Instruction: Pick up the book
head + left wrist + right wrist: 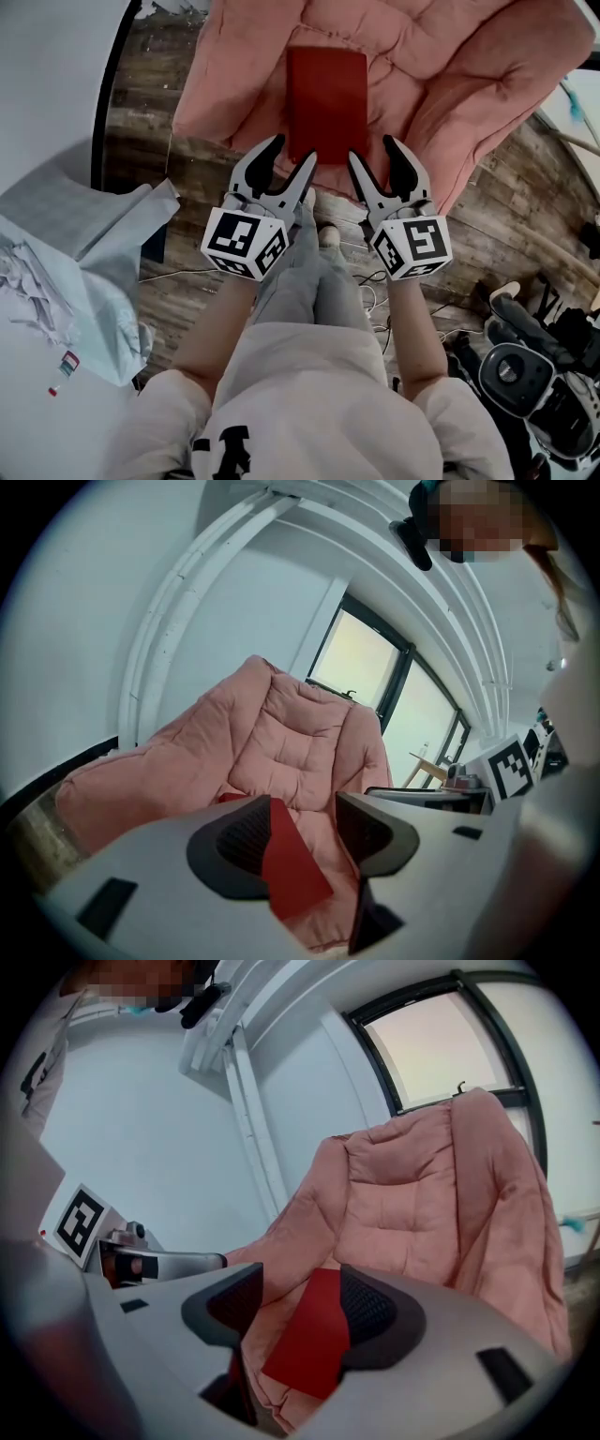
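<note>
A red book (326, 101) lies flat on the seat of a pink padded chair (450, 75). Both grippers hover side by side just short of the book's near edge and point at it. My left gripper (292, 152) is open, its inner finger close to the book's near left corner. My right gripper (373, 152) is open at the near right corner. In the left gripper view the book (292, 866) shows beyond the parted jaws of the left gripper (305, 834), untouched. The right gripper view shows the book (314, 1340) past the empty right gripper (298, 1312) in the same way.
Pale sheets and plastic (75, 253) cover the left side. Cables (366, 281) trail over the wooden floor (506, 216) by the person's legs. Black camera gear (525, 375) sits at the lower right. A window (450, 1035) stands behind the chair.
</note>
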Action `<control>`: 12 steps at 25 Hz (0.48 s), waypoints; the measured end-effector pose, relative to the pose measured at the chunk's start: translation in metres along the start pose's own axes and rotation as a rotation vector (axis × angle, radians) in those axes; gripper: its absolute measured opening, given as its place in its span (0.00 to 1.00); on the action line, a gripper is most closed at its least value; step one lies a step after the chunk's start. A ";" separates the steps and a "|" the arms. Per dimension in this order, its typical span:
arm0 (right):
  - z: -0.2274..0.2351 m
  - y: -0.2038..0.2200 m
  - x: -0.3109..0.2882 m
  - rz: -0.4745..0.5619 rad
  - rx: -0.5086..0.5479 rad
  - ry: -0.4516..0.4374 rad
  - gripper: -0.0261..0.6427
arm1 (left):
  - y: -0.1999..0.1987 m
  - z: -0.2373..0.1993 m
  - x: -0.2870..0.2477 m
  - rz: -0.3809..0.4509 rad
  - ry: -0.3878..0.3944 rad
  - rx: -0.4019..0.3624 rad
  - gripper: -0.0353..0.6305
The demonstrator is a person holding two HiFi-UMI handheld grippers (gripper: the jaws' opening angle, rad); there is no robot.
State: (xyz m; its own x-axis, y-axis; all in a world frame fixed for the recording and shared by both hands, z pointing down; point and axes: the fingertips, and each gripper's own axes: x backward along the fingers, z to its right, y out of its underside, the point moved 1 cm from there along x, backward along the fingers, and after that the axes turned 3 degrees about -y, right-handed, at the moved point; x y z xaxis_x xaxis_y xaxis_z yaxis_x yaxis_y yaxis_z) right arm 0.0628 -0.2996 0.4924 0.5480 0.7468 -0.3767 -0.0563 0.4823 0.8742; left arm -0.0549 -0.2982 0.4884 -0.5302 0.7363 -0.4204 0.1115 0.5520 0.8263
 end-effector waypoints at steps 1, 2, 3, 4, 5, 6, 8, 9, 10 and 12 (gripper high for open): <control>0.002 0.004 -0.003 -0.004 -0.010 0.001 0.42 | 0.004 -0.003 -0.002 -0.005 -0.003 0.002 0.36; 0.004 0.009 -0.006 -0.008 -0.017 0.003 0.43 | 0.008 -0.006 -0.005 -0.010 -0.006 0.004 0.36; 0.006 0.013 -0.009 -0.013 -0.019 0.006 0.43 | 0.011 -0.009 -0.007 -0.015 -0.009 0.005 0.36; 0.008 0.017 -0.012 -0.018 -0.021 0.009 0.43 | 0.015 -0.013 -0.009 -0.020 -0.012 0.006 0.36; 0.010 0.021 -0.015 -0.023 -0.023 0.012 0.43 | 0.018 -0.016 -0.011 -0.025 -0.015 0.008 0.36; 0.013 0.025 -0.018 -0.028 -0.024 0.015 0.43 | 0.022 -0.018 -0.013 -0.030 -0.017 0.009 0.36; 0.017 0.033 -0.022 -0.041 -0.024 0.019 0.44 | 0.029 -0.022 -0.018 -0.041 -0.019 0.009 0.36; 0.019 0.037 -0.025 -0.048 -0.023 0.019 0.44 | 0.032 -0.024 -0.020 -0.047 -0.020 0.009 0.36; 0.021 0.041 -0.027 -0.055 -0.023 0.020 0.44 | 0.035 -0.026 -0.023 -0.053 -0.022 0.010 0.36; 0.025 0.049 -0.033 -0.069 -0.026 0.023 0.44 | 0.040 -0.031 -0.028 -0.063 -0.029 0.010 0.37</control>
State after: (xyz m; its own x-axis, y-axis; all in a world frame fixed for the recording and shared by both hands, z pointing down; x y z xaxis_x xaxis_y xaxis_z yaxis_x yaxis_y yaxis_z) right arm 0.0629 -0.3115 0.5551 0.5320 0.7216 -0.4430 -0.0409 0.5444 0.8378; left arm -0.0615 -0.3083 0.5449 -0.5117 0.7112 -0.4820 0.0873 0.6011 0.7944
